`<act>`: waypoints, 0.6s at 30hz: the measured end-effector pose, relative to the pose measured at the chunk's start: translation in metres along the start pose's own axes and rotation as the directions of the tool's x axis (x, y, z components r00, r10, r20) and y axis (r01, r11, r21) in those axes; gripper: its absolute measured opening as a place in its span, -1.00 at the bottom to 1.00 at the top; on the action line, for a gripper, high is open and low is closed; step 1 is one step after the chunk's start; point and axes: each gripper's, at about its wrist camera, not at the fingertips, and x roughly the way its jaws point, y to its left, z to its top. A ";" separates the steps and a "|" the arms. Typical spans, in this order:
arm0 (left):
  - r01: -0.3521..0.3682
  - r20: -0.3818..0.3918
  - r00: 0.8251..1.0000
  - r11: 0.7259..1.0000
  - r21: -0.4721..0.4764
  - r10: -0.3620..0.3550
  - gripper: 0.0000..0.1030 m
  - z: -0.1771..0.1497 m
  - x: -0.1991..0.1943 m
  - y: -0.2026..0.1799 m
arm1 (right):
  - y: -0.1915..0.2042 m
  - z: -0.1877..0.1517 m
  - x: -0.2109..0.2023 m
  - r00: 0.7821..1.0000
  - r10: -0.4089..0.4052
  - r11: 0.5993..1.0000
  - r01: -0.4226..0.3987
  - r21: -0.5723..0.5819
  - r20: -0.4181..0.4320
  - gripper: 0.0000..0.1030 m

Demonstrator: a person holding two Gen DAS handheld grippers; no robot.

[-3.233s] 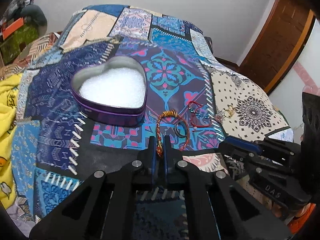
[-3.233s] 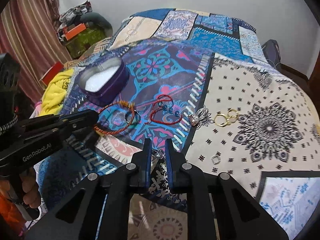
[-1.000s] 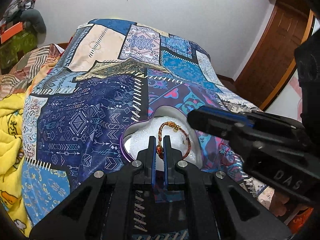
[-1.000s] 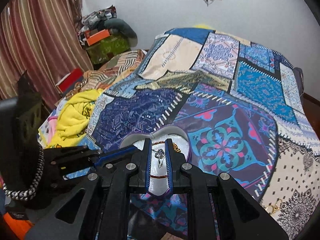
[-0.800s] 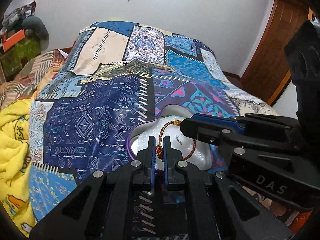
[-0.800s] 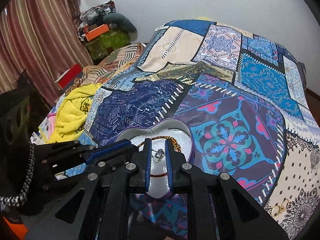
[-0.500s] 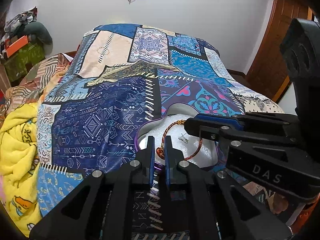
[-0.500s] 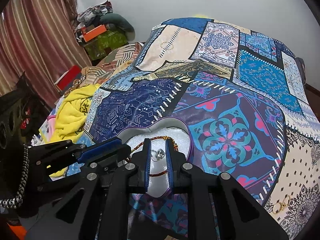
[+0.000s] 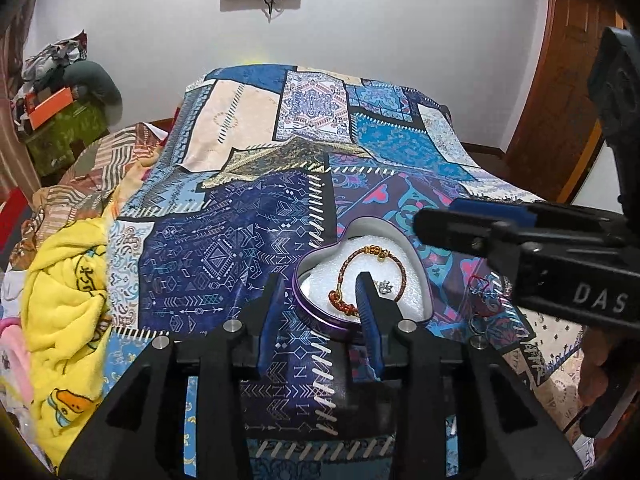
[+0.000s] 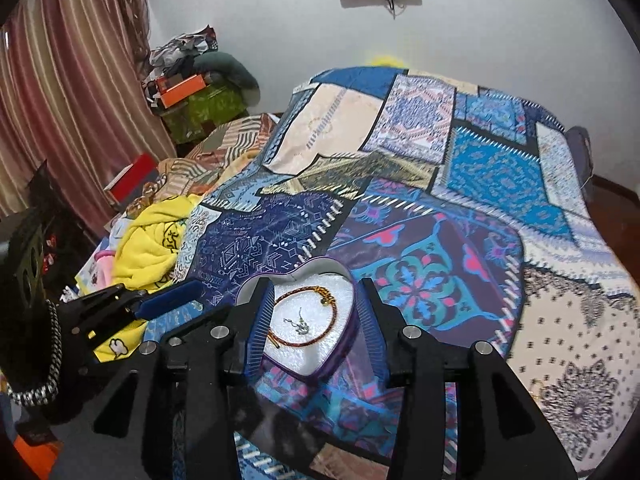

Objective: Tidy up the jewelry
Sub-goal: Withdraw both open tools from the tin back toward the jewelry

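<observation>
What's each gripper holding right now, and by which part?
Nothing. Left gripper and right gripper are open; the bracelet and small charm lie in the heart tin.

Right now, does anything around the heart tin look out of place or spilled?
Nothing spilled. The bracelet and a small silver charm lie inside the heart tin. A red piece remains on the bedspread beside it, unsorted.
</observation>
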 end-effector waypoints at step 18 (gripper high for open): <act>0.002 0.086 0.996 0.998 0.056 -0.007 -0.01 0.012 -0.062 -0.041 | -0.019 -0.019 -0.078 0.987 -0.119 0.993 0.120 -0.007 0.105 -0.24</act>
